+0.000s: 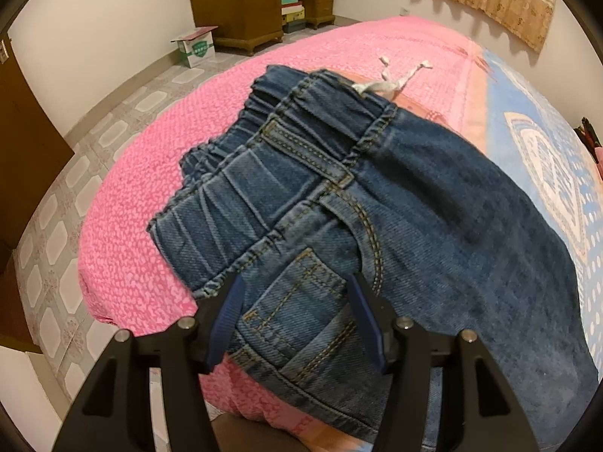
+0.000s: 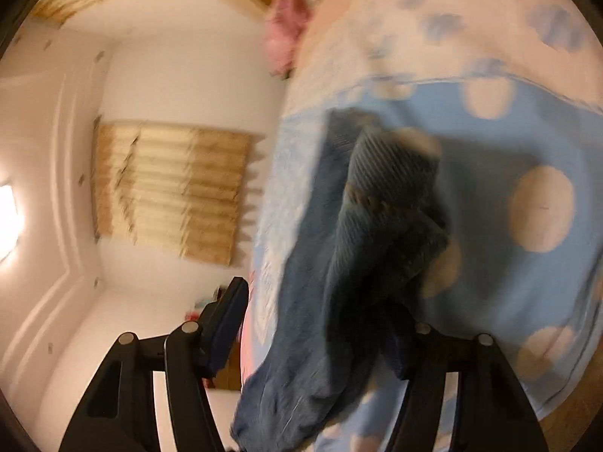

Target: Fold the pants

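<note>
A: Left view: jeans (image 1: 339, 196) lie on a pink bedspread (image 1: 150, 226), waistband creased, white drawstring (image 1: 392, 83) out; tiled floor (image 1: 75, 173), wooden cabinet (image 1: 241, 3). Left claw (image 1: 297, 320) spread over the pocket, pads clear.

B: Right view, blurred: a denim leg hangs over the blue dotted blanket (image 2: 527, 143). Right claw (image 2: 324, 324) half spread; cloth hides one finger, grip untellable.

The left gripper (image 1: 296, 312), at the bottom centre of its wrist view, has black triangular arms with cut-out windows, four round silver pins at the linkage joints, and two ribbed dark-blue finger pads (image 1: 227, 320). The right gripper (image 2: 324, 324), low in its blurred view, shows the same black arms and silver pins, with one dark pad visible at lower centre.
</note>
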`<state>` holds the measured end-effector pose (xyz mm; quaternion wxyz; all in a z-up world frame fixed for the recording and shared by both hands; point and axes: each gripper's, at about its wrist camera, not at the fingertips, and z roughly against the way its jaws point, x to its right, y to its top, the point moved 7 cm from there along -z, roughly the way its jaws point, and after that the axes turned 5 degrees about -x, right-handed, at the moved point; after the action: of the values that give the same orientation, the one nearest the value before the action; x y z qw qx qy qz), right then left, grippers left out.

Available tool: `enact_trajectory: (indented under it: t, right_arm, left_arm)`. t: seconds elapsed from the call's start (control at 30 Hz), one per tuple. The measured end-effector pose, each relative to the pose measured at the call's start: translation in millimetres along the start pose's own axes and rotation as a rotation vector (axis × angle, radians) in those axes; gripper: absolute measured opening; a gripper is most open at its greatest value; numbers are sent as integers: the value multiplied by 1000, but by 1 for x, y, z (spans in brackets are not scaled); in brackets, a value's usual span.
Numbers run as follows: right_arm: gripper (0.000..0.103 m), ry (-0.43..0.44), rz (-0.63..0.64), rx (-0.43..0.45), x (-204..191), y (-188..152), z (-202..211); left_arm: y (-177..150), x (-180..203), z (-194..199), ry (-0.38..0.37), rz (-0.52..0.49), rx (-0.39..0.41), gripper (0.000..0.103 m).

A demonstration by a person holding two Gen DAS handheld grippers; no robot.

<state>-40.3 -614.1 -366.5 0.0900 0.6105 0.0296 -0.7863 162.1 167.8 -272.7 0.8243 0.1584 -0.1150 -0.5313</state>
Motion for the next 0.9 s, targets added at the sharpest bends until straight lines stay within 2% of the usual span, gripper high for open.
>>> enact_trajectory:
  t: [0.03,0.13,0.2,0.23,0.27,0.33,0.37,0.5,0.53,0.6,0.7,0.8,0.83,0.9]
  right_arm:
    - [48,23,-35,16,7,1,1]
    - [48,65,-47,35,10,-1,2]
    - [39,50,-65,11,12,-1,0]
    - [12,12,-67,-15,13,-1,-3]
    - [7,-38,-57,-31,15,0,-3]
    - [7,-131,36,-32,-7,-2,-2]
    - [7,-148,87,-30,-21,-2,-2]
    - [7,-162,365,-57,-122,-26,-17]
    - [7,-172,473,-83,-158,-43,-28]
    - [7,-176,613,-139,-203,-76,-46]
    - [7,-181,897,-281,-267,-166,-86]
    - [7,-237,1158,-420,-283,-260,-122]
    - [7,-258,1250,-495,-275,-307,-140]
    - [7,-296,1351,-593,-249,-373,-167]
  left_arm:
    - [0,1,0,-1,0,0,60]
    - [0,0,0,-13,7,-5,60]
    - [1,-1,1,-23,12,-5,60]
    - [2,-1,5,-35,13,2,60]
    - [3,-2,9,-45,11,13,60]
    - [8,-4,21,-54,0,45,60]
    - [11,-5,27,-57,-6,61,60]
    - [20,-13,48,-103,-3,110,60]
    - [21,-15,52,-118,3,118,60]
    - [23,-20,60,-150,19,129,60]
    - [25,-28,67,-193,31,142,60]
    - [25,-36,72,-192,17,164,60]
    - [25,-39,73,-183,11,173,60]
    - [25,-44,72,-175,1,175,60]
